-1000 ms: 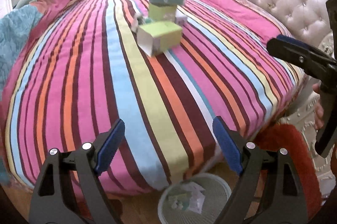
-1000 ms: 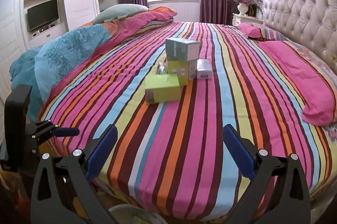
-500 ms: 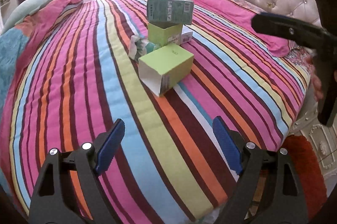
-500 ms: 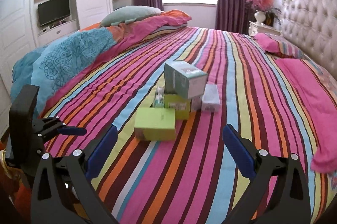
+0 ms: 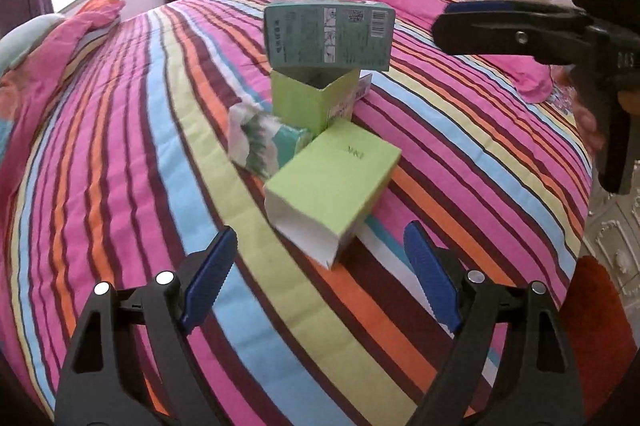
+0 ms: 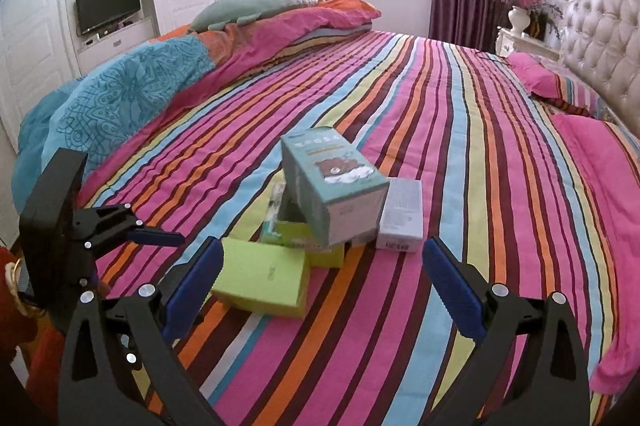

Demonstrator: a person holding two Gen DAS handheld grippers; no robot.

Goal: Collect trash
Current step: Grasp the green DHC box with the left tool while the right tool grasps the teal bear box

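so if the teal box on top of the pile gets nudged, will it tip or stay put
The teal box likely tips easily: it sits tilted on the open green carton, overhanging it. It looks like empty cardboard, so probably light and easy to crush. The soft striped bedspread beneath gives the pile little steady support.

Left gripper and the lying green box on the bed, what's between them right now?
Nothing but bare striped bedspread. In the left wrist view, the left gripper stands open just short of the lying green box, not touching it.
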